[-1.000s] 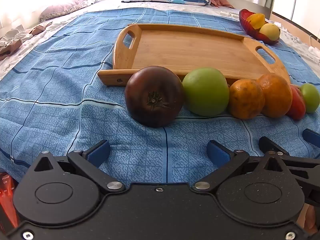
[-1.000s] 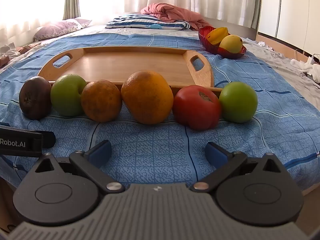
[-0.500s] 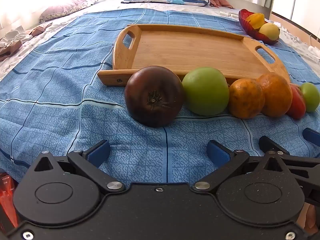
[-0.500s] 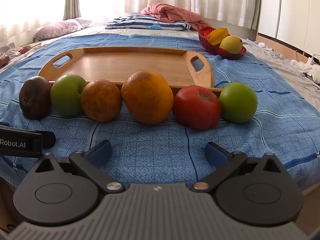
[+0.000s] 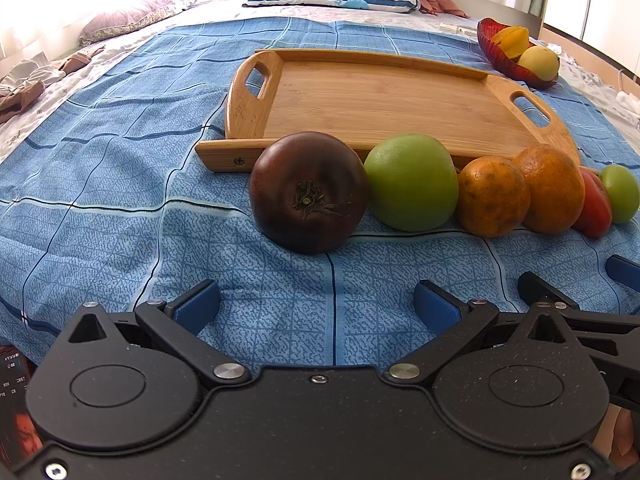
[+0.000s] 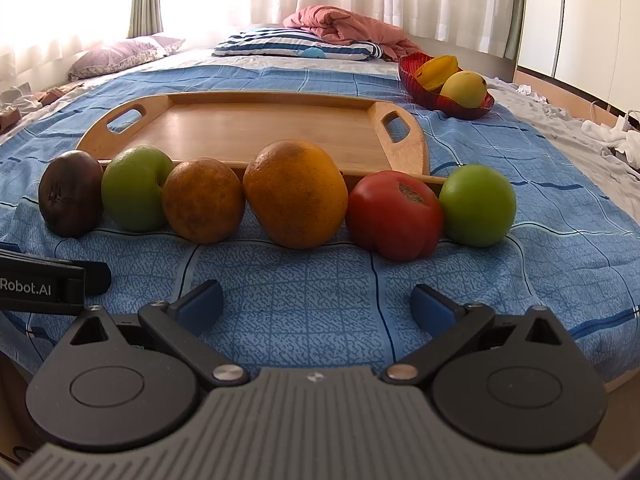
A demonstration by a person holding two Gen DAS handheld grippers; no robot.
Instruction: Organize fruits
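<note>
Several fruits lie in a row on the blue bedspread in front of an empty wooden tray [image 5: 384, 96] [image 6: 264, 128]: a dark tomato [image 5: 308, 192] [image 6: 70, 194], a green apple [image 5: 412, 182] [image 6: 134, 188], a small orange [image 5: 492, 196] [image 6: 202, 200], a large orange [image 5: 554, 194] [image 6: 296, 194], a red tomato [image 5: 596, 210] [image 6: 394, 214] and a second green apple [image 5: 622, 194] [image 6: 478, 204]. My left gripper [image 5: 318, 306] is open and empty, just short of the dark tomato. My right gripper [image 6: 316, 304] is open and empty, in front of the large orange and red tomato.
A red bowl [image 6: 436, 98] [image 5: 504, 60] holding a yellow fruit and a starfruit sits beyond the tray at the right. Pillows and a pink blanket [image 6: 344, 28] lie at the head of the bed. The bed's front edge is close below both grippers.
</note>
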